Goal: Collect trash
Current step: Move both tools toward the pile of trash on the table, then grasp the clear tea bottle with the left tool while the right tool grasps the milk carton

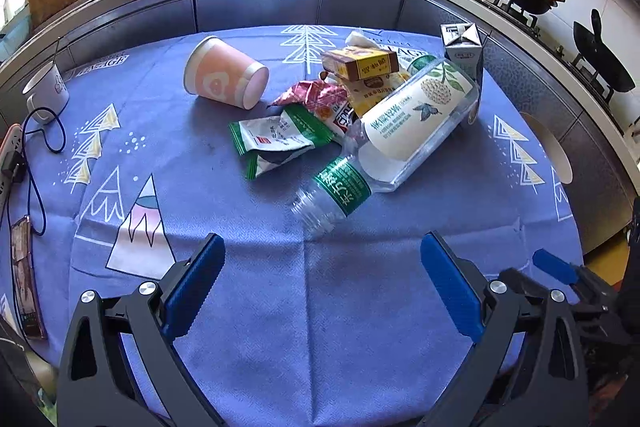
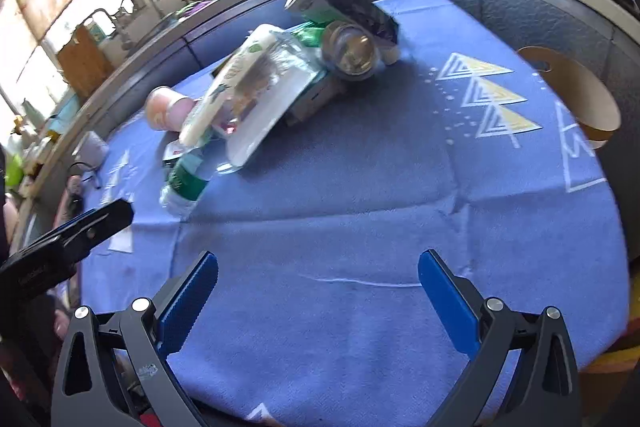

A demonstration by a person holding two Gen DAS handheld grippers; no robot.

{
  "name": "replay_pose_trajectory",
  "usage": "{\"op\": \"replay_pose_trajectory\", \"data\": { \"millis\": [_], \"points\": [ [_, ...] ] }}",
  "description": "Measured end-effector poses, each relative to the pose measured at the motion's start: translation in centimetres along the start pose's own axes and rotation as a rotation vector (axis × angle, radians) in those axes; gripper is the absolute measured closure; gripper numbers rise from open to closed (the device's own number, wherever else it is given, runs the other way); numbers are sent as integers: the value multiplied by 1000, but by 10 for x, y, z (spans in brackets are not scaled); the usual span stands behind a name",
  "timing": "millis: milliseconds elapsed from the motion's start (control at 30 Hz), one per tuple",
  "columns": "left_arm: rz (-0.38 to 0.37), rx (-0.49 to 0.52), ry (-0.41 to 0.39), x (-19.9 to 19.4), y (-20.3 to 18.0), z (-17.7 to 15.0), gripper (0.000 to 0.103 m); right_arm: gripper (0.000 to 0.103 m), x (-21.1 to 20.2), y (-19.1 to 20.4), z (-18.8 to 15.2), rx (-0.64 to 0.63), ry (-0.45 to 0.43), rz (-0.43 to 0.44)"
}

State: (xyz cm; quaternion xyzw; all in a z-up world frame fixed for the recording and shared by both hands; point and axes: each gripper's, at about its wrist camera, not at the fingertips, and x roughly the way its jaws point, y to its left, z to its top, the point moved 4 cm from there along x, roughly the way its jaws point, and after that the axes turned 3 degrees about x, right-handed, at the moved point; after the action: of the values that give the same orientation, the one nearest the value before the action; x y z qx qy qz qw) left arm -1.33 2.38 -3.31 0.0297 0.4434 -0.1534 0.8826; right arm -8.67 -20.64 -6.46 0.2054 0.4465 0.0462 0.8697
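While both grippers hang over the near edge of the blue tablecloth, neither holds anything: the left gripper stands wide, and so does the right gripper. Trash lies heaped toward the table's far edge. A pink cup lies tipped over at the heap's left. A green wrapper and a red wrapper lie beside it. A clear jar leans across a small green-labelled bottle. Yellow boxes sit behind, and a carton stands at the far right corner. A white mug is at the left edge.
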Motion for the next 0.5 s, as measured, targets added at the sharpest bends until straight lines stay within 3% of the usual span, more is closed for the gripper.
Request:
{"op": "replay_pose_trajectory", "data": {
  "millis": [33, 133, 300, 400, 500],
  "points": [
    [-1, -4, -15, 1, 3, 4, 6, 3, 3, 1, -2, 3, 22, 47],
    [31, -14, -59, 6, 13, 14, 6, 9, 4, -2, -1, -14, 23, 37],
    [-28, -20, -120, 15, 26, 34, 6, 44, 0, -20, 24, 8, -52, 5],
    [-36, 74, -123, 25, 14, 42, 6, 53, 11, -38, 44, 115, -26, 78],
    [-41, 211, -76, 42, -12, 45, 6, 53, 21, -47, 68, 148, -44, 78]
  ]
}}
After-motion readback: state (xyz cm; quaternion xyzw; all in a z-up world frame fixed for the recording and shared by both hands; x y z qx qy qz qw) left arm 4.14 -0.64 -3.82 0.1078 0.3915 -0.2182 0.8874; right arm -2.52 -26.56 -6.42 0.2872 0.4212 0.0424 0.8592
